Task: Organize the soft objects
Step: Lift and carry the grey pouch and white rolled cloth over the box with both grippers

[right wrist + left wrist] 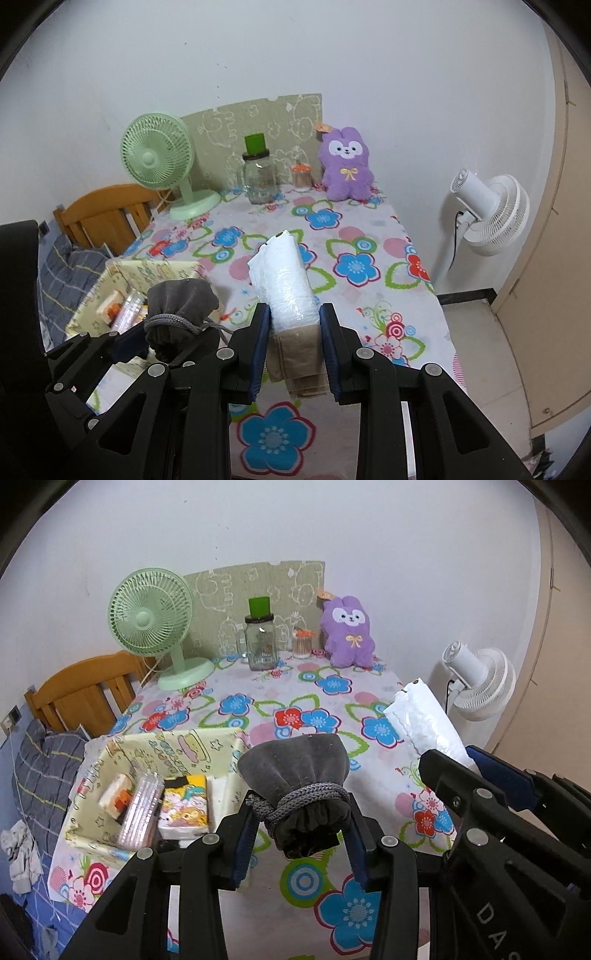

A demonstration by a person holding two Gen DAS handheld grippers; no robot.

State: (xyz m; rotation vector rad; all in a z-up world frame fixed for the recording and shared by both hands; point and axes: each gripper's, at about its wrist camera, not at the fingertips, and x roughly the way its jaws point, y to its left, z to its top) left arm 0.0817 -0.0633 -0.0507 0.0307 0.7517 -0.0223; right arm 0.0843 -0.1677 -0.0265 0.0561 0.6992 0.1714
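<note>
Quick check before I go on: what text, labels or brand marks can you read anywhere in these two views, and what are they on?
"DAS": white letters on the black body of the right tool, cut off by the frame edge.
Glass jar: printed label, too small to read.
Tissue pack in the storage box: cartoon print, no legible words.
Box lining: lettering blurred, unreadable.

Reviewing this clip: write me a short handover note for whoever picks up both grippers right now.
Left gripper: shut on the grey drawstring pouch, gripped at its tied neck, held above the table.
Right gripper: shut on the white plastic bag roll, fingers on its brown paper end.
Storage box sits on the floral tablecloth to the left and already holds a tissue pack and other small packs.
Purple plush bunny stands at the far edge, untouched.
Left to do: probably put pouch and roll into the box, then deal with the plush.
</note>
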